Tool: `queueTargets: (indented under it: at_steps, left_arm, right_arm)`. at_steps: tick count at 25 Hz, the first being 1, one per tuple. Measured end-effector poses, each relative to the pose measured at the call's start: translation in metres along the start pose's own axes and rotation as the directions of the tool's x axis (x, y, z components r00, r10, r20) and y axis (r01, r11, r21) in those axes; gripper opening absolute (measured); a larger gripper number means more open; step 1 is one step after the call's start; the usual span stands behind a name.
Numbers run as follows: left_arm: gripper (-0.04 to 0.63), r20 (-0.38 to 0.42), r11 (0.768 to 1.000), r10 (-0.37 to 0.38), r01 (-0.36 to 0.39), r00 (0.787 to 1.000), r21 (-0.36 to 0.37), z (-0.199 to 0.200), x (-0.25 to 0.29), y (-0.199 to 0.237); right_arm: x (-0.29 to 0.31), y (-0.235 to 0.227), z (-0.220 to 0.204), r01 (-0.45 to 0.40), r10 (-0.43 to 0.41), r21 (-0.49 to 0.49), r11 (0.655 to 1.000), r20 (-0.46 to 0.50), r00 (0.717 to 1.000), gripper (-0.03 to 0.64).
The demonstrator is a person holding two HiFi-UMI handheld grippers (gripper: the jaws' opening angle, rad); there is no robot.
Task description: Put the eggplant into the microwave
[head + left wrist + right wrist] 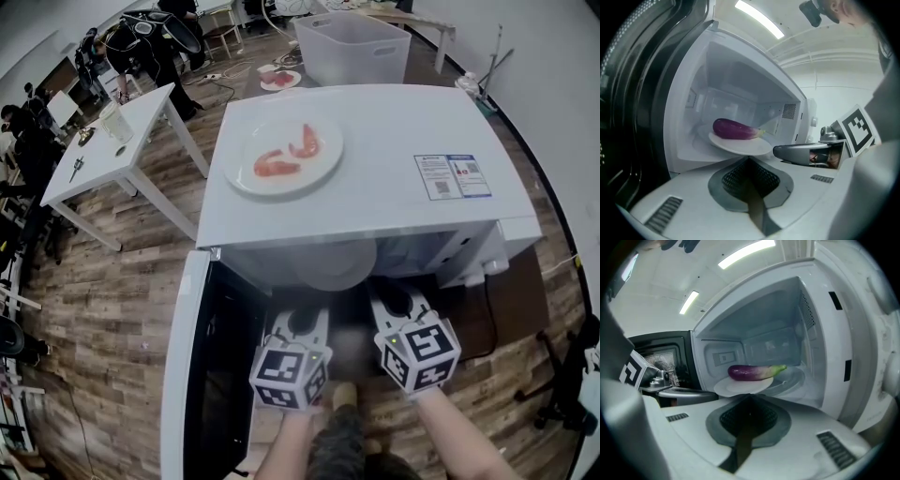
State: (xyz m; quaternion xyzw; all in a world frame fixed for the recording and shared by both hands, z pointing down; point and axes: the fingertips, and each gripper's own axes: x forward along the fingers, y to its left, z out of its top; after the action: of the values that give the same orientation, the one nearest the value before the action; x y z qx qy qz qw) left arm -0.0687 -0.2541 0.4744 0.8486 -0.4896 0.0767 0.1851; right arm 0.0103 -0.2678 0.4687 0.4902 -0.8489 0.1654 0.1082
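Note:
A purple eggplant (736,130) (754,372) with a green stem lies on a white plate (740,144) (740,386). The plate sits at the mouth of the open white microwave (394,187), partly over the glass turntable (792,378). My left gripper (749,158) (302,321) is shut on the plate's near rim. My right gripper (750,395) (392,296) is shut on the same rim beside it. In the head view the plate (333,267) shows only as a blur under the microwave's top edge, and the eggplant is hidden there.
The microwave door (202,366) hangs open to the left of my grippers. On the microwave's top stands another plate (284,155) with red food. A white bin (352,47) is behind, and a white table (112,141) with people beyond it is at the left.

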Motion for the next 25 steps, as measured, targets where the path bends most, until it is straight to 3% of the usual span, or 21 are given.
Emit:
queueTargets:
  at_steps: [5,12,19,25]
  left_arm:
    - [0.002,-0.003,1.0,-0.019,0.019,1.0,0.015,0.0,0.007,-0.005]
    - [0.002,-0.031,0.997,-0.063,0.064,0.998,0.038,-0.002,0.02,-0.018]
    - [0.002,-0.05,0.993,-0.107,0.109,0.993,0.038,-0.006,0.023,-0.029]
    - [0.002,-0.012,1.0,-0.018,0.018,1.0,0.008,-0.003,0.01,-0.003]
  right_arm:
    - [-0.003,0.006,0.002,-0.013,0.013,-0.027,1.0,0.015,1.0,0.005]
    - [0.001,0.024,0.007,-0.046,0.051,-0.152,0.987,0.03,0.998,0.005]
    - [0.01,0.025,0.006,-0.039,0.041,-0.173,0.984,0.008,0.999,0.005]
    - [0.016,0.016,0.005,-0.012,0.014,-0.186,0.983,0.008,1.0,0.005]
